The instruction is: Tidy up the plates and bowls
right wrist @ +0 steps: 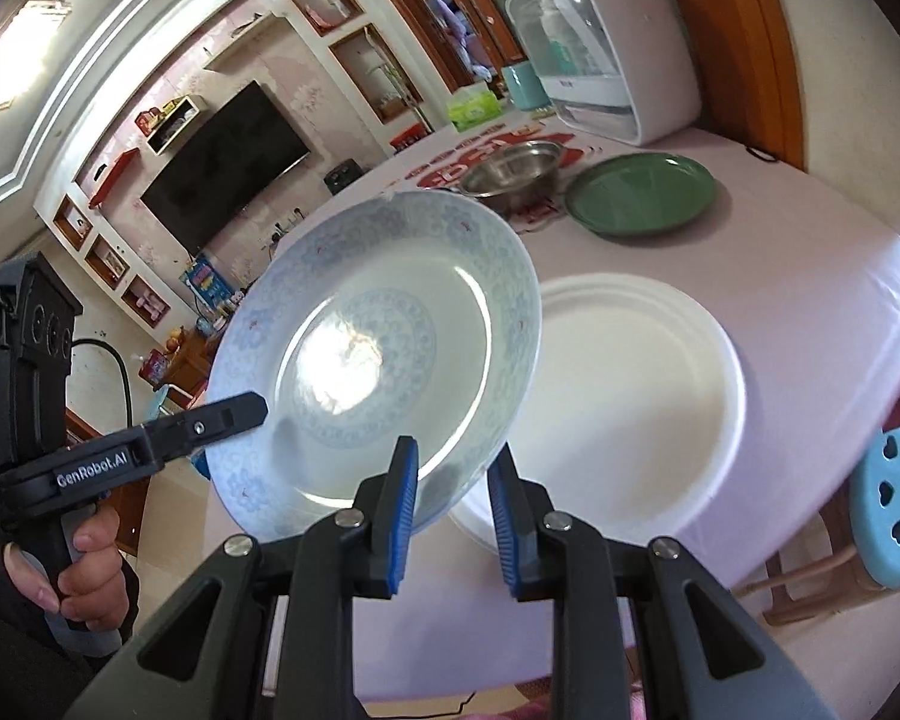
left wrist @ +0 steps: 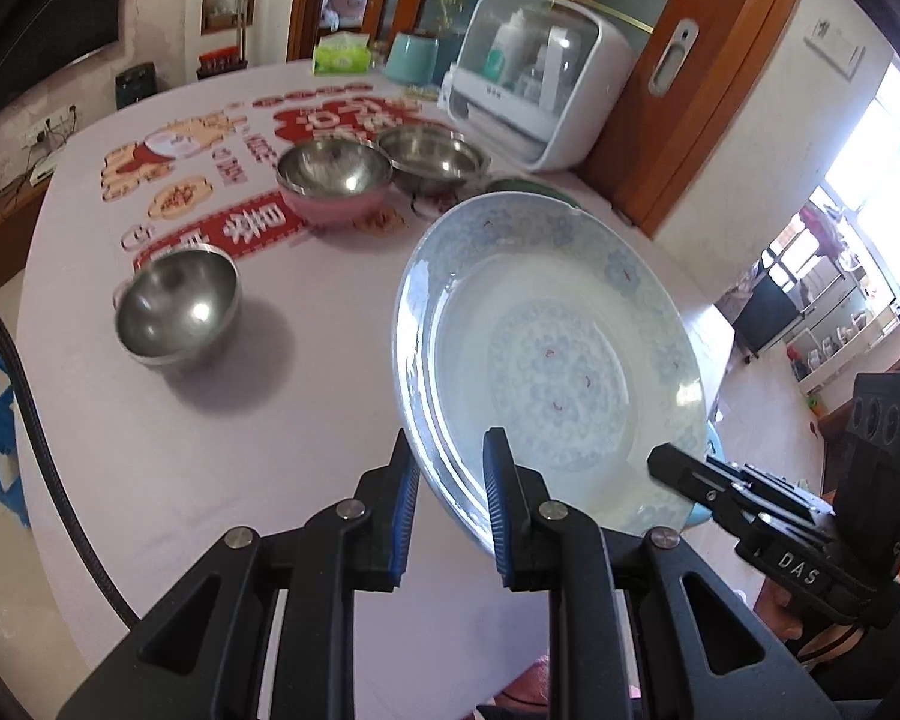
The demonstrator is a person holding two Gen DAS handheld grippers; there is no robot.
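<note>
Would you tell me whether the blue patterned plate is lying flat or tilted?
Tilted: the blue patterned plate is held off the table by both grippers at its rim, its far edge raised.

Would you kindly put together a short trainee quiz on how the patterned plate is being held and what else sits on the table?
1. True or false: both claws grip the patterned plate.
2. Which plate lies nearest below it? A green plate B white plate C red plate
3. Fill in: the steel bowl nearest the left claw stands ____.

Key: 1 true; 2 B; 3 upright. The right claw holds the rim too.
</note>
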